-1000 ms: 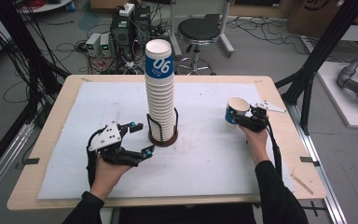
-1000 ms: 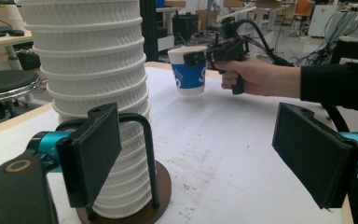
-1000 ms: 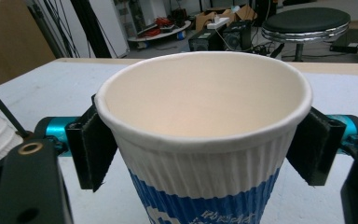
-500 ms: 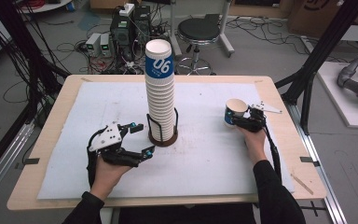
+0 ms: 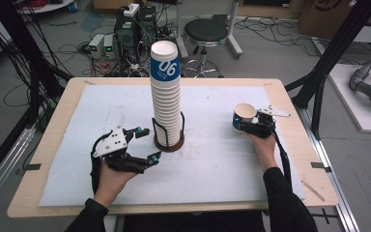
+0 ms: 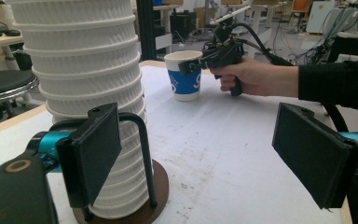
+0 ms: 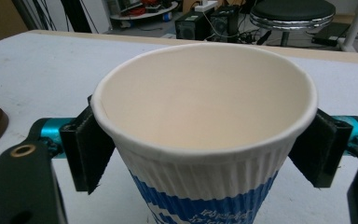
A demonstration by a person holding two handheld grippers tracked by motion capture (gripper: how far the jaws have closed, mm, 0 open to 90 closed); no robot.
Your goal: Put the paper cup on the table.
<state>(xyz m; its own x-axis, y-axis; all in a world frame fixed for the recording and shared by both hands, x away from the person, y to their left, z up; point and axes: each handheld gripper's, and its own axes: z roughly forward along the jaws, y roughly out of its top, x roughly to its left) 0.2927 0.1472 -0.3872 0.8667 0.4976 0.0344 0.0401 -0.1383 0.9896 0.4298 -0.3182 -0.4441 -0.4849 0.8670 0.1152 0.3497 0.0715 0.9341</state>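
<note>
One paper cup [image 7: 205,135] stands upright between my right gripper [image 5: 251,126]'s pads [image 7: 91,149], its rim bulging just above them; my jaws have just been opening, and at 3 o'clock I see a sliver of gap, so the grip looks released, though at 9 o'clock I cannot tell. Seen from above, the cup [image 5: 244,117] sits on the white mat [image 5: 222,164], well out at 3 o'clock from the cup stack [image 5: 166,96] in its holder [image 5: 169,140]. My left gripper [image 5: 145,144] rests at 8 o'clock of that stack, jaws apart, holding nothing, near pad just beside the holder's wire.
</note>
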